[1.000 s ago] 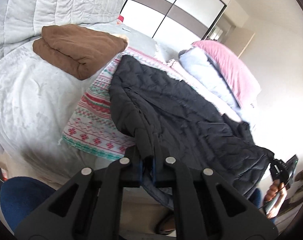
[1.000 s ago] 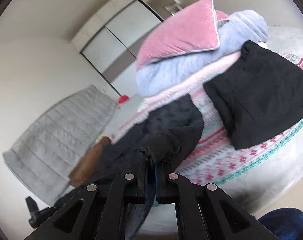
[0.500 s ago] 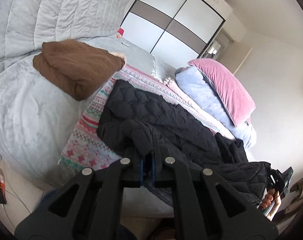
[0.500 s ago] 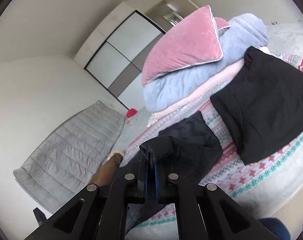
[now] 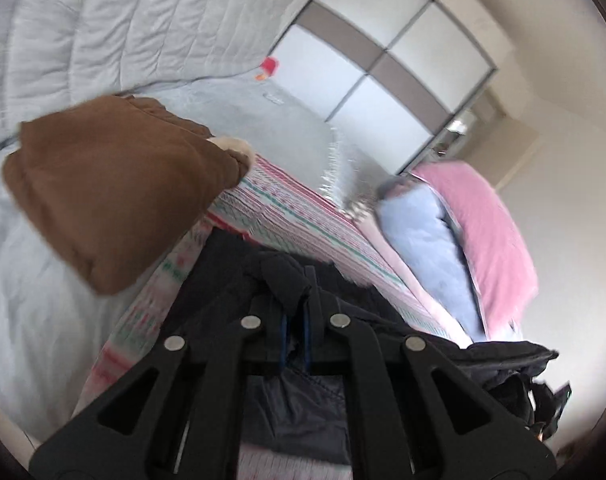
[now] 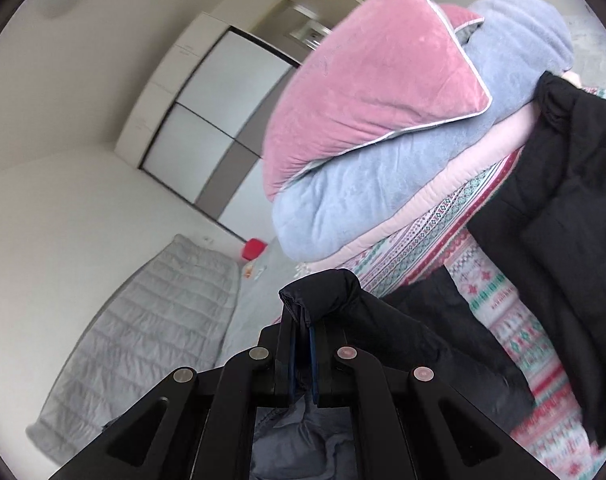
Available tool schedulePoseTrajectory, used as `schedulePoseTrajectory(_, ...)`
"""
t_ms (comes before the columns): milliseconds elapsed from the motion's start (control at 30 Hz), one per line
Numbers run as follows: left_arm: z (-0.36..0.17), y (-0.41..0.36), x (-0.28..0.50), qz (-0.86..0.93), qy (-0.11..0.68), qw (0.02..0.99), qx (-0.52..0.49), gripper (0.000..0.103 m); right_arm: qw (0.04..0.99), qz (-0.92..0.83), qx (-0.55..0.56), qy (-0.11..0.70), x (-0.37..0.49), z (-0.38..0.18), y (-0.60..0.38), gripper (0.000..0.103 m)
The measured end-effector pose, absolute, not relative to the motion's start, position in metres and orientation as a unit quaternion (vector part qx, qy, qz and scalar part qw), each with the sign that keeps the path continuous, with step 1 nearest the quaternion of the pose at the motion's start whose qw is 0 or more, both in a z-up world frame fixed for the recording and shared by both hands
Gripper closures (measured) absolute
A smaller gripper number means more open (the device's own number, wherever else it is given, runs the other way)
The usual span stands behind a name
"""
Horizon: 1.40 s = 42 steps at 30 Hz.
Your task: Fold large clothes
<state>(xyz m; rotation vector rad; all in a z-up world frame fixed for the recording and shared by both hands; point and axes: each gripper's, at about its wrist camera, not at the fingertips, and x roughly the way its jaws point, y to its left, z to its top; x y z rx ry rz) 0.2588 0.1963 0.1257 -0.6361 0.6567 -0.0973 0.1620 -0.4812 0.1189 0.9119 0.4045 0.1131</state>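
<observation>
both clamped on the black quilted jacket: left gripper pinching a puffy hem fold, right gripper pinching another edge, fabric bunched between the pads. slung between the two, long axis running hand to hand, just above the patterned knit blanket on the bed. soft, padded, slippery-looking shell; folded brown garment lying beside, left hand nearer it

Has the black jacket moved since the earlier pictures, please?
Yes. The black jacket, clamped in both grippers, has been drawn up off the patterned blanket, uncovering its stripes.
</observation>
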Motion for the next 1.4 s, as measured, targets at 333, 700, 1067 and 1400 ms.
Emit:
schedulePoseTrajectory(333, 0.027, 0.167, 0.429, 0.028, 0.431, 0.857, -0.281, 0.095, 0.847, -0.036, 0.415, 0.331, 0.355, 0.022, -0.486, 0.098)
schedulePoseTrajectory(700, 0.015, 0.191, 0.456, 0.009, 0.414, 0.845, -0.338, 0.047, 0.803, -0.071, 0.463, 0.368, 0.405, -0.031, -0.509, 0.076)
schedulePoseTrajectory(1067, 0.036, 0.191, 0.427, -0.011, 0.398, 0.852, -0.34, 0.039, 0.878, 0.057, 0.163, 0.447, 0.387, 0.036, -0.408, 0.069)
schedulePoseTrajectory(1400, 0.034, 0.177, 0.418, -0.017, 0.411, 0.856, -0.312, 0.038, 0.88, 0.115, 0.072, 0.456, 0.418, 0.009, -0.279, 0.069)
